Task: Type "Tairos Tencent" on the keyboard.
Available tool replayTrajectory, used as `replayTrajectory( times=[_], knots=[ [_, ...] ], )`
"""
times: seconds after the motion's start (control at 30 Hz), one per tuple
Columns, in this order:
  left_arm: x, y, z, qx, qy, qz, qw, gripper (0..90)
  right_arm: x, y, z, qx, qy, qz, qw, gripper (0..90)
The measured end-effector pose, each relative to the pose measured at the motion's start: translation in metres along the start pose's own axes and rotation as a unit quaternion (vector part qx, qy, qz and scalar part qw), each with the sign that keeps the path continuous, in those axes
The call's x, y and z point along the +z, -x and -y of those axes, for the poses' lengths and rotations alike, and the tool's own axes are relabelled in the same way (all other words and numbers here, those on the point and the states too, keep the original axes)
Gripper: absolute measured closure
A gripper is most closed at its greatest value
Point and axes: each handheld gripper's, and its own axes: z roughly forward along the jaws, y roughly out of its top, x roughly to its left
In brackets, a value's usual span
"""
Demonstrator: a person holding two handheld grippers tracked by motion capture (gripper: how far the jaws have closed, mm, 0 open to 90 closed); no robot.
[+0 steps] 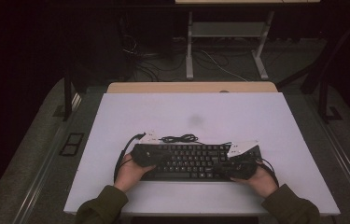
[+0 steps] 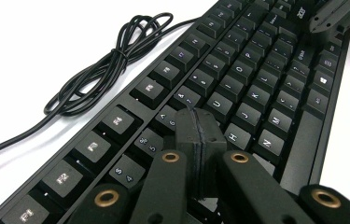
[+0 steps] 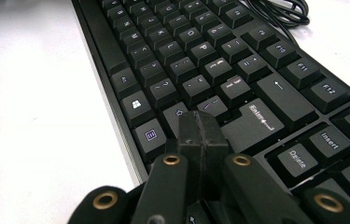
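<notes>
My left gripper (image 1: 150, 156) and right gripper (image 1: 238, 165) both have their jaws pressed fully together (pads touching, nothing between them). My forearms reach in low, one hand (image 1: 129, 171) gripping each tool, wrists level.
</notes>
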Motion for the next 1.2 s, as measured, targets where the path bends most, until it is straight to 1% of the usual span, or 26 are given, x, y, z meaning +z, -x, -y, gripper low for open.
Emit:
replayTrajectory(
  times=[0.07, 0.1, 0.17, 0.3, 0.37, 0.43, 0.5, 0.6, 0.7, 0.73, 0.77, 0.8, 0.87, 0.93, 0.97, 1.03, 1.1, 1.2],
  knots=[
    [0.000, 0.000, 0.000, -0.002, -0.001, 0.001, 1.0000, 89.1, 0.000, 0.000, 0.000, 0.001, 0.000, 0.000, 1.0000, 89.3],
    [0.001, 0.000, 0.001, 0.001, -0.006, 0.000, 1.0000, 89.2, 0.000, 0.000, 0.000, 0.001, 0.000, -0.001, 1.0000, 89.3],
    [0.002, -0.001, 0.001, -0.002, -0.004, 0.002, 1.0000, 89.2, 0.000, 0.000, 0.000, 0.001, 0.000, 0.000, 1.0000, 89.3],
    [0.002, 0.001, 0.000, 0.003, -0.007, -0.003, 1.0000, 89.2, 0.000, 0.000, 0.000, 0.001, 0.000, 0.000, 1.0000, 89.3],
    [0.001, 0.001, 0.000, 0.000, -0.008, -0.002, 1.0000, 89.2, 0.000, 0.000, 0.000, 0.001, 0.000, 0.000, 1.0000, 89.3],
    [0.000, 0.001, -0.001, -0.004, 0.000, 0.000, 1.0000, 89.2, 0.000, 0.000, 0.000, 0.001, 0.000, 0.000, 1.0000, 89.3],
    [-0.002, 0.001, -0.001, -0.001, -0.002, -0.001, 1.0000, 89.2, 0.000, 0.000, 0.000, 0.001, 0.000, 0.000, 1.0000, 89.3],
    [-0.002, 0.001, 0.000, -0.003, 0.000, 0.000, 1.0000, 89.1, 0.000, 0.000, 0.000, 0.001, 0.000, -0.001, 1.0000, 89.3],
    [-0.004, 0.001, -0.001, -0.005, 0.007, 0.000, 1.0000, 88.9, 0.000, 0.000, 0.000, 0.001, 0.000, 0.000, 1.0000, 89.3],
    [-0.005, 0.001, -0.001, -0.007, 0.010, 0.000, 0.9999, 87.2, 0.000, 0.000, 0.000, 0.001, 0.000, -0.001, 1.0000, 89.3],
    [-0.006, 0.001, -0.001, -0.014, 0.016, 0.000, 0.9998, 84.9, 0.000, 0.000, 0.000, 0.001, 0.000, -0.001, 1.0000, 89.3],
    [-0.008, 0.000, 0.000, -0.011, 0.018, 0.000, 0.9998, 81.5, 0.000, 0.000, 0.000, 0.001, 0.000, -0.001, 1.0000, 89.3],
    [-0.011, 0.000, 0.001, -0.016, 0.026, -0.001, 0.9995, 75.5, 0.000, 0.000, 0.000, 0.001, 0.000, -0.001, 1.0000, 89.3],
    [-0.013, -0.001, 0.003, -0.020, 0.033, 0.003, 0.9993, 69.5, 0.000, 0.000, 0.000, 0.001, 0.000, -0.001, 1.0000, 89.3],
    [-0.014, -0.001, 0.003, -0.017, 0.033, 0.005, 0.9993, 66.3, 0.000, 0.000, 0.000, 0.001, 0.000, 0.000, 1.0000, 89.3],
    [-0.016, -0.001, 0.005, -0.019, 0.036, 0.009, 0.9991, 57.9, 0.000, 0.000, 0.000, 0.000, 0.000, 0.001, 1.0000, 89.3],
    [-0.019, 0.000, 0.007, -0.019, 0.042, 0.007, 0.9989, 49.3, 0.000, 0.000, 0.000, 0.001, 0.000, 0.001, 1.0000, 89.3],
    [-0.022, 0.001, 0.010, -0.017, 0.044, 0.004, 0.9989, 36.9, 0.000, 0.000, 0.000, 0.000, 0.000, 0.000, 1.0000, 89.3]
  ],
)
